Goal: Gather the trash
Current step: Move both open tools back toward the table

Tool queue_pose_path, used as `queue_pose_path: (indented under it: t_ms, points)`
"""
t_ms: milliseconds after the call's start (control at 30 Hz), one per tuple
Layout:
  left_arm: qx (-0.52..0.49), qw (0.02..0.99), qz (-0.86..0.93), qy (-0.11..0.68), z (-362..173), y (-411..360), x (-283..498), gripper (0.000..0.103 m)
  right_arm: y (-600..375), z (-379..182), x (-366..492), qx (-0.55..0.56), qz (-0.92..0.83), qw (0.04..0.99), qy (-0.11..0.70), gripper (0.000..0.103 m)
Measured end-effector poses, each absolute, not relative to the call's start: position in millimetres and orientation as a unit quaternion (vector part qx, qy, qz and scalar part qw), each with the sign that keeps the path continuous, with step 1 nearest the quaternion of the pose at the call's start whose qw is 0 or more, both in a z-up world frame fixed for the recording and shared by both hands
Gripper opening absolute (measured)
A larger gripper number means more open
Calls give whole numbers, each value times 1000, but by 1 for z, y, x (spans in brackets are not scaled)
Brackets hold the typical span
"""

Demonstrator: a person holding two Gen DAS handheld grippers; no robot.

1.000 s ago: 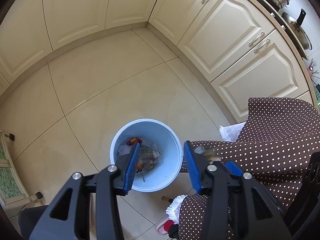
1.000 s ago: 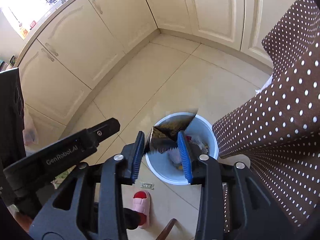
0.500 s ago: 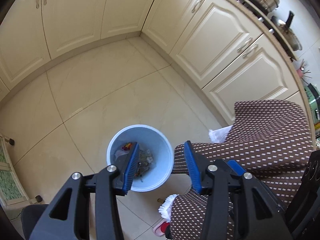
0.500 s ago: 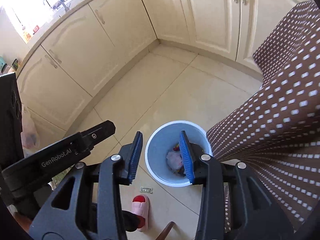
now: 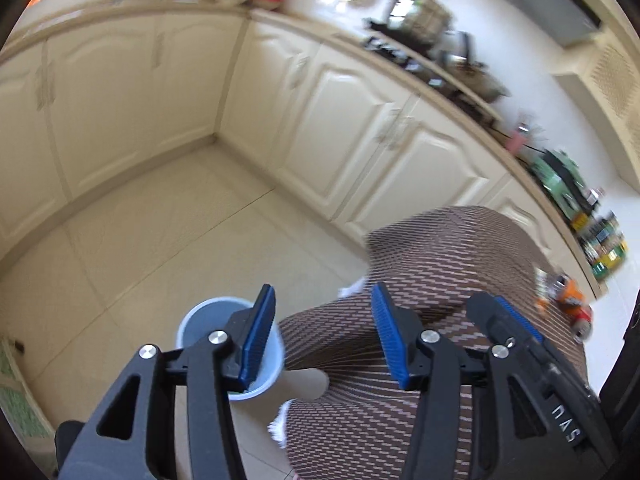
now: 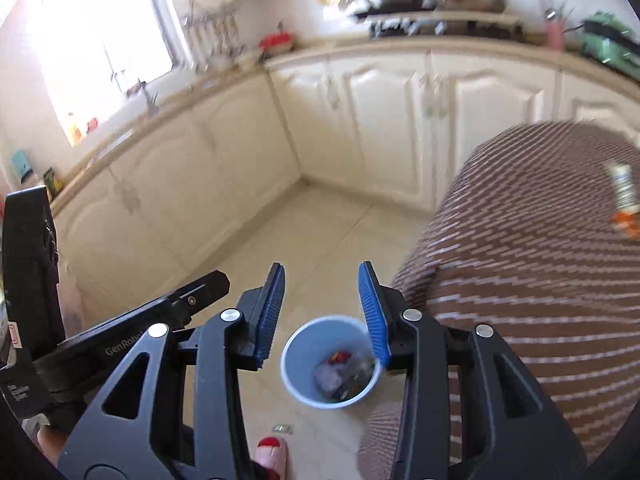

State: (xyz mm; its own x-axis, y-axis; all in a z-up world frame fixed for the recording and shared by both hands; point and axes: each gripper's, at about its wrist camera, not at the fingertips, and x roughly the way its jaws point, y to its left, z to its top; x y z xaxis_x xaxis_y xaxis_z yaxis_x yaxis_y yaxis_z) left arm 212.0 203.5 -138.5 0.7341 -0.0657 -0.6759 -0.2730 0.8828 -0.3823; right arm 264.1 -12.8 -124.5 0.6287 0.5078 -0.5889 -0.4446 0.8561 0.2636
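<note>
A light blue bin (image 6: 330, 362) stands on the tiled floor with several pieces of trash inside; in the left wrist view the bin (image 5: 200, 322) is partly hidden behind a finger. My right gripper (image 6: 322, 312) is open and empty, high above the bin. My left gripper (image 5: 322, 334) is open and empty, raised to the bin's right above the brown dotted tablecloth (image 5: 440, 280). An orange crushed can (image 5: 572, 306) lies on the tablecloth at the right. The same can (image 6: 626, 208) shows blurred in the right wrist view. A small wrapper (image 6: 283, 428) lies on the floor.
Cream cabinets (image 5: 340, 120) run along both walls, with a cluttered counter (image 5: 440, 52) above. The left gripper's body (image 6: 132, 332) crosses the right wrist view at the left. A foot in a pink slipper (image 6: 272, 456) is below the bin.
Both grippers have risen and tilted up, so the bin looks smaller and the counters came into view. One second ago the right gripper held a dark wrapper over the bin; it is now empty.
</note>
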Motion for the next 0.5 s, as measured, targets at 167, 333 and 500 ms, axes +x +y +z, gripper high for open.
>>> queue_pose_path:
  t_ms: [167,333,500]
  points:
    - [-174,920,-17,351,-102,119,229,51,-89,-91,253,61,211,928,300,40]
    - [-140,924,-67,349,-85,41,252,51,-175,-77,256,80,136,944,289,41]
    - [-101,918,-106,368,-83,-27,282,51,-240,-76,266,96,83,948,292,41]
